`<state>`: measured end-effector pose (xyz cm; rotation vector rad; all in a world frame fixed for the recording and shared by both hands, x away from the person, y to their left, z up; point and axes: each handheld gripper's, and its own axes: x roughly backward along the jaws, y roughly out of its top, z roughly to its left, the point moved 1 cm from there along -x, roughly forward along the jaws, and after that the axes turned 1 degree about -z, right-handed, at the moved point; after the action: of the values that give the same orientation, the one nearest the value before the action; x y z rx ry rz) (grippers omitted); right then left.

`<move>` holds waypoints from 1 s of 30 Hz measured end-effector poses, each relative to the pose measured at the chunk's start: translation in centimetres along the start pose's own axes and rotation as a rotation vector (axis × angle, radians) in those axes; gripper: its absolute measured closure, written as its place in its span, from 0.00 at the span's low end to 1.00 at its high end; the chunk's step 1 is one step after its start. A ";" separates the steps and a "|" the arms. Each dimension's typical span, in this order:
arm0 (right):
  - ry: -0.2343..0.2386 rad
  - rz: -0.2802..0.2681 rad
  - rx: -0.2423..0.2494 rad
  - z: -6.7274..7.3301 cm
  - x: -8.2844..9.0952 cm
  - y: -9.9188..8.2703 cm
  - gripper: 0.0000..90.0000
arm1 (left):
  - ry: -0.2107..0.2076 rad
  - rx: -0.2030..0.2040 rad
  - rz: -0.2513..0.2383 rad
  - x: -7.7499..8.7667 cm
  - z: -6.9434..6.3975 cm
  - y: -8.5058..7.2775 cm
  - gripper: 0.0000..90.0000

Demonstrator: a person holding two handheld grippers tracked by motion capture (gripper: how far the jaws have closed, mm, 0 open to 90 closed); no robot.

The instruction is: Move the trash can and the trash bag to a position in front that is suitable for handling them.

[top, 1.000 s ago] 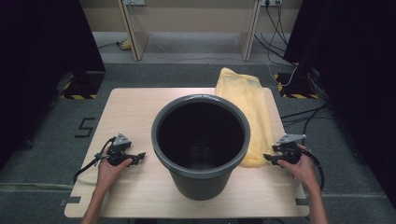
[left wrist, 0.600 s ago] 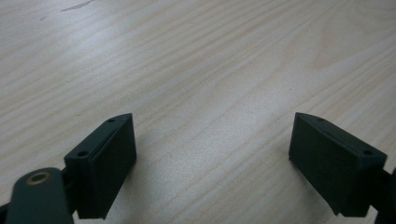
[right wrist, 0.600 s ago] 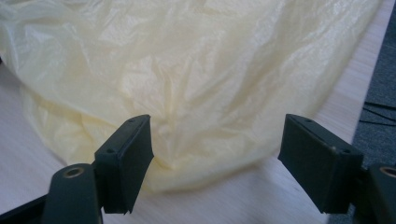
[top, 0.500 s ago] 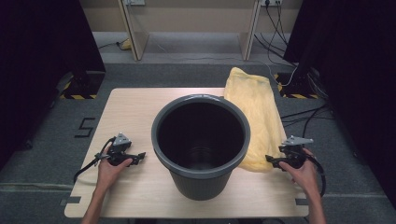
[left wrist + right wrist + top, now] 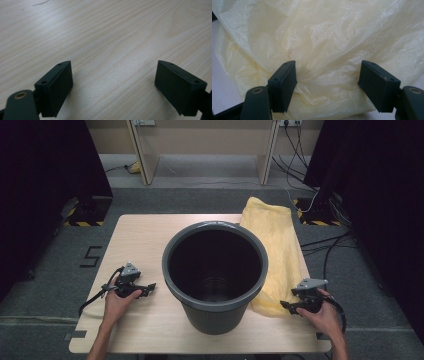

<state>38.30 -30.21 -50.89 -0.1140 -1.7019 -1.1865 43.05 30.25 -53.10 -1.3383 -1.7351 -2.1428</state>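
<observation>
The table [image 5: 145,232] carried a dark bin [image 5: 215,270] mid-table w/ a yellow plastic bag [image 5: 275,245] just beside it, on the right; the right gripper [image 5: 289,307] had slid to the bag's near corner, jaws just widened then eased, astride the film, not pinching; grab probably next; left gripper [image 5: 150,287] rested apart on bare wood; floor mark read "5" [image 5: 91,256].

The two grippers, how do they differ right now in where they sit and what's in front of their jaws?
The left gripper rests over bare table left of the bucket; the right gripper sits at the yellow plastic bag's near edge. Wood lies between the left's jaws, crumpled film between the right's. Both stand open, gripping nothing.
</observation>
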 end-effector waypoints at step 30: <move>-0.113 -0.038 -0.128 0.3 -2.5 2.3 0.25 | 0.000 0.000 0.000 0.0 0.0 0.0 0.16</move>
<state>40.60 -27.73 -51.37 -0.2317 -1.7321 -1.3396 43.05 30.25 -53.10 -1.3385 -1.7349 -2.1427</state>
